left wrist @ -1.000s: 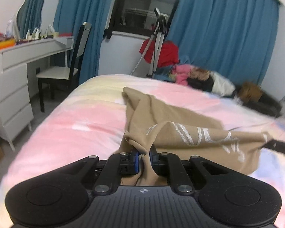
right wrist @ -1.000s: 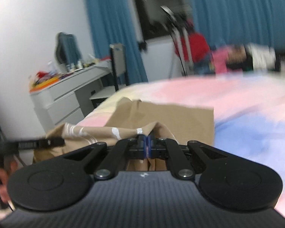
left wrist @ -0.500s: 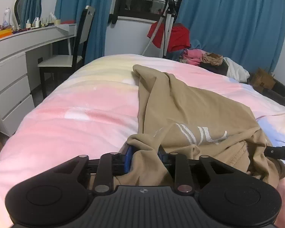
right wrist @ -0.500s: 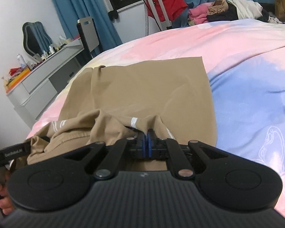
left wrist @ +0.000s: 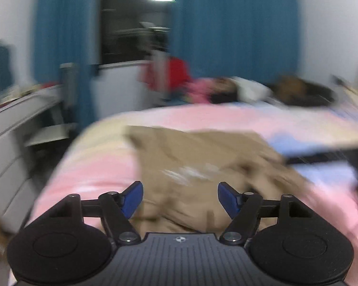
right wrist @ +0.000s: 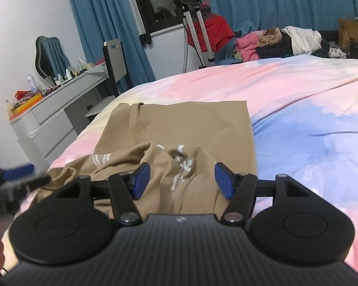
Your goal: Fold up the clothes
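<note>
Both grippers have let go, as far as I can see. Going left to right in the right wrist view: a grey dressing surface cluttered with small bottles, too tiny to identify, sits by the wall, with a dark chair tucked in beside it. Low at the left edge there's a blurry dark shape with a blue tip, which I take for the left gripper, cut off and smeared. The tan fabric garment with white stripe markings lies on the pink, yellow and blue bedspread: far half flat with a straight edge, near half bunched into a heap right ahead of the right gripper. Its blue-tipped fingers are spread wide on either side of that heap, nothing pinched. I can't tell whether they touch the cloth. Past the bed is a pile of mixed clothes in front of blue curtains.

The left wrist view is badly motion-blurred. The left gripper's blue fingers stand apart too, with the tan garment between and beyond them, white markings barely legible. A dark streak at the right edge is too smeared to make out.
</note>
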`<state>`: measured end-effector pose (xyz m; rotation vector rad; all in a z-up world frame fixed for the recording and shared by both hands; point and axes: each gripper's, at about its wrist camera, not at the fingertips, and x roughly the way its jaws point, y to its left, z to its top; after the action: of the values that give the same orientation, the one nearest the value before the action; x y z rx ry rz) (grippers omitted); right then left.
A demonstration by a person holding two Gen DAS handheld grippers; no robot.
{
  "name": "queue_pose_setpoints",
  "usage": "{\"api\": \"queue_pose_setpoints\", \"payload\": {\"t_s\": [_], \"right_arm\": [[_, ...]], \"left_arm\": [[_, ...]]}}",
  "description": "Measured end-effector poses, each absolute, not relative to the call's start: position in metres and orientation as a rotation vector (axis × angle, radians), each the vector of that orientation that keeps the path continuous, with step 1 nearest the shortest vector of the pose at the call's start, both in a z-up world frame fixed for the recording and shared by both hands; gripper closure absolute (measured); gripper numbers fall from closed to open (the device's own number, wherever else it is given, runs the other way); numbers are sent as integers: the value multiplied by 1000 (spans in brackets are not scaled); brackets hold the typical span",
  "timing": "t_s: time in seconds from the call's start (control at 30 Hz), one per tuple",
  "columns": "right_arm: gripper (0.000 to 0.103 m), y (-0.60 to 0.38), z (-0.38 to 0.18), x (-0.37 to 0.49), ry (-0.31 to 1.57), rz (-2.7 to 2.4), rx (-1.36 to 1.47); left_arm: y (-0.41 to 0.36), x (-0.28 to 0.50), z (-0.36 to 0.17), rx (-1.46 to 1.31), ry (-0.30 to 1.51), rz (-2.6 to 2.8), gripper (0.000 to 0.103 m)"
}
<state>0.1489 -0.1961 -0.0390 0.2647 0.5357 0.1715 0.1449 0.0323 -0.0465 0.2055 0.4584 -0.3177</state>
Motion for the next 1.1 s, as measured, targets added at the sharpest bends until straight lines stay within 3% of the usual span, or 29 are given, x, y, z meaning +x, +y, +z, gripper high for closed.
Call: {"api": "queue_pose_setpoints", "payload": {"t_s": [0.1,0.2,0.33,0.47,0.67,0.9,0.93,1.03,1.1], "right_arm": [[40,-198,-37,140,531,169,259],[40,-199,-38,136,540,179,265],[40,-200,-39,135,528,198,268],[40,-198,-45,139,526,194,234],[40,-181,-52,139,541,266,206],[42,-127,-73,134,577,350,-18],[44,-122,-76,134,571,341,-52],[84,-121,-78,141,623,313,-20],[86,-130,-70,142,627,313,18]], "left_arm": [[9,134,-54,331,448,-380,32],[-5,140,-68,409,445,-379,41],[6,137,-57,307,400,-385,72],[17,134,-46,206,355,-391,93],[34,129,-29,54,286,-398,94],[65,101,6,-179,174,-412,99],[68,101,8,-190,174,-406,99],[79,102,13,-225,179,-390,99],[84,104,14,-250,190,-382,99]]}}
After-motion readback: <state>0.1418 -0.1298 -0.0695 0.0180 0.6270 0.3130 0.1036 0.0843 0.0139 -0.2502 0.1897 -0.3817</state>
